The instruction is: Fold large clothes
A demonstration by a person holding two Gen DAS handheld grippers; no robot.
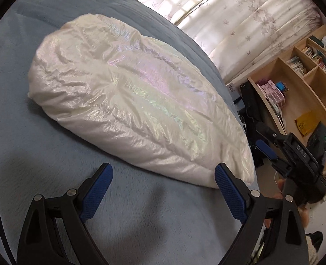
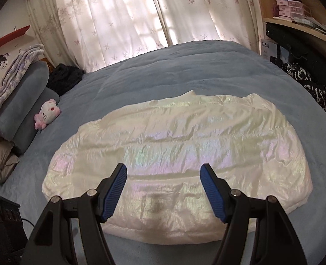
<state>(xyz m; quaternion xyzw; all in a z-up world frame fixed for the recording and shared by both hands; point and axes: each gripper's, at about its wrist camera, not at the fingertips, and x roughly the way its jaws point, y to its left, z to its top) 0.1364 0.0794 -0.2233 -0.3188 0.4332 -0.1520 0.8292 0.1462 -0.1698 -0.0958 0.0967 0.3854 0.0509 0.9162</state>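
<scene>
Lying lengthwise on the blue bed [image 2: 185, 66], the white puffy jacket [image 2: 174, 154] is seen already folded into a long, narrow bundle, its iridescent shell creased along the quilting. In the right wrist view its long axis runs across the picture, from the left near the plush toy [image 2: 49, 113] to the right toward the bed's edge. The right gripper [image 2: 164, 190] is held over the middle of the bundle's near long edge, its jaws spread and nothing between them. In the left wrist view the bundle is seen end-on, stretching away from the camera; the left gripper [image 1: 163, 190] is placed just beside 1 short end, jaws spread wide and empty, over bare bedcover. The right gripper [image 1: 273, 148] shows there too, off the bed's side.

The short end is judged nearer to the left gripper, so a fold across the long axis would probably be started there, the end being carried toward the far one. Slippery, air-filled fabric may spring back.
</scene>
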